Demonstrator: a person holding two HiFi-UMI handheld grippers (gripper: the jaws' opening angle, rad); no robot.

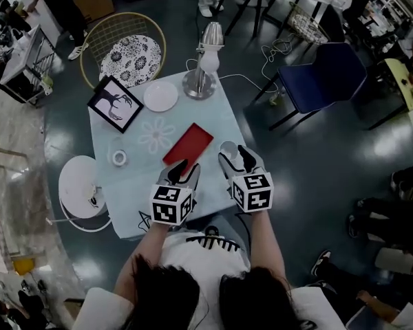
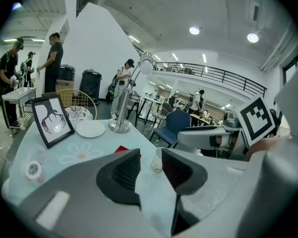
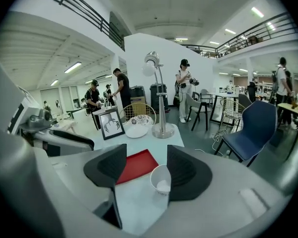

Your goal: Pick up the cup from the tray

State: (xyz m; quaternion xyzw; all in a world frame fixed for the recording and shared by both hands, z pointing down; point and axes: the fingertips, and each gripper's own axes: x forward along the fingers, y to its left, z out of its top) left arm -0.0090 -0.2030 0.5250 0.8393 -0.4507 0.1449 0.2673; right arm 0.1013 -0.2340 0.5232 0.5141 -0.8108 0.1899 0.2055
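A small white cup (image 3: 161,180) stands upright on the pale tablecloth, just right of the flat red tray (image 3: 136,165), not on it. My right gripper (image 3: 146,170) is open around the cup: the cup sits close against the right pad, and a wide gap separates it from the left pad. In the head view the cup (image 1: 227,148) is at the tip of my right gripper (image 1: 235,158), beside the tray (image 1: 188,143). My left gripper (image 1: 181,168) hovers over the tray's near end. It (image 2: 150,175) is open and empty, with the cup (image 2: 157,161) beyond its jaws.
A desk lamp (image 1: 203,67), a white plate (image 1: 160,96), a framed picture (image 1: 115,103) and a tape roll (image 1: 119,158) share the table (image 1: 124,205). A blue chair (image 1: 323,78) stands to the right, a wire chair (image 1: 127,53) behind, a white stool (image 1: 79,184) to the left.
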